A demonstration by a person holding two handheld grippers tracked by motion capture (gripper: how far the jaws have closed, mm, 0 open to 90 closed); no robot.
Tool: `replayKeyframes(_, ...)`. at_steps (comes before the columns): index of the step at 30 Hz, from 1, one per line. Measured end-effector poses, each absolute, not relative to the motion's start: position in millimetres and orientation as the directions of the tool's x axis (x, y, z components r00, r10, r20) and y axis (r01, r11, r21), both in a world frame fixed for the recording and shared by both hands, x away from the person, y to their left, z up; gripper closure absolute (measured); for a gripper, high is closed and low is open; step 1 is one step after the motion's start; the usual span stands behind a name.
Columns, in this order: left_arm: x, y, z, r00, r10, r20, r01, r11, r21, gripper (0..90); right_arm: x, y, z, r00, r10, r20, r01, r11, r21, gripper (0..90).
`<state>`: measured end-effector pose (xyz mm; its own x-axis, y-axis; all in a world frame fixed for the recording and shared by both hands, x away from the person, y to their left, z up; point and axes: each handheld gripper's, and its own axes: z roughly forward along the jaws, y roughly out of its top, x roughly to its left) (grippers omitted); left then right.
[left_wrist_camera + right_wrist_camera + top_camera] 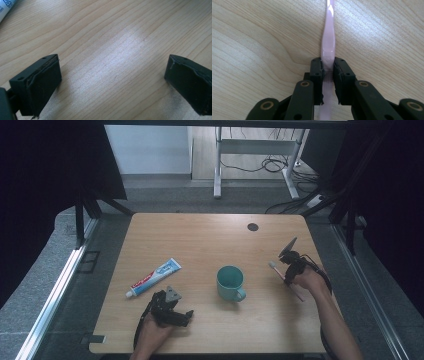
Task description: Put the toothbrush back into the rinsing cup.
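A pink toothbrush (276, 269) lies slantwise near the table's right edge, its white head toward the teal mug (230, 283). My right gripper (289, 270) is shut on its handle (328, 42), both jaws pressed against the pink shaft. A white, blue and red toothpaste tube (153, 277) lies at the left of the table; its corner (5, 8) peeks into the left gripper view. My left gripper (186, 316) rests near the front edge, below the tube, jaws wide apart and nothing between them but bare wood (112, 70).
The wooden table (210, 240) has a dark round cable hole (253, 226) at the back right. Beyond it stand a white desk frame (260, 150) and loose cables (280, 165) on the floor. Dark curtains flank both sides.
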<state>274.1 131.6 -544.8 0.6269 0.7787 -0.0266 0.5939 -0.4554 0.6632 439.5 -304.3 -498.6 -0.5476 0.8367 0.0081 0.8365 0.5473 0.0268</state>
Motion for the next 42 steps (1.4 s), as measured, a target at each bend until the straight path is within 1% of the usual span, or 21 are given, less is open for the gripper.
replayKeyframes(7, 274, 132, -545, 0.626, 0.779, -0.027, 0.594, -0.455, 0.663, 0.7, 437, -304, -498, -0.549, 0.836, 0.014, 0.836, 0.548, 0.032, 78.3)
replayKeyframes(18, 274, 132, -545, 0.627, 0.779, -0.027, 0.594, -0.455, 0.663, 0.7, 431, -313, -492, -0.543, 0.839, 0.046, 0.838, 0.537, 0.102, 78.4)
replayKeyframes(33, 274, 132, -545, 0.627, 0.779, -0.027, 0.594, -0.455, 0.664, 0.7, 414, -321, -482, -0.552, 0.830, 0.081, 0.824, 0.528, 0.207, 78.5)
replayKeyframes(42, 274, 132, -545, 0.626, 0.779, -0.027, 0.594, -0.454, 0.664, 0.7, 400, -330, -469, -0.558, 0.823, 0.103, 0.806, 0.509, 0.301, 78.5)
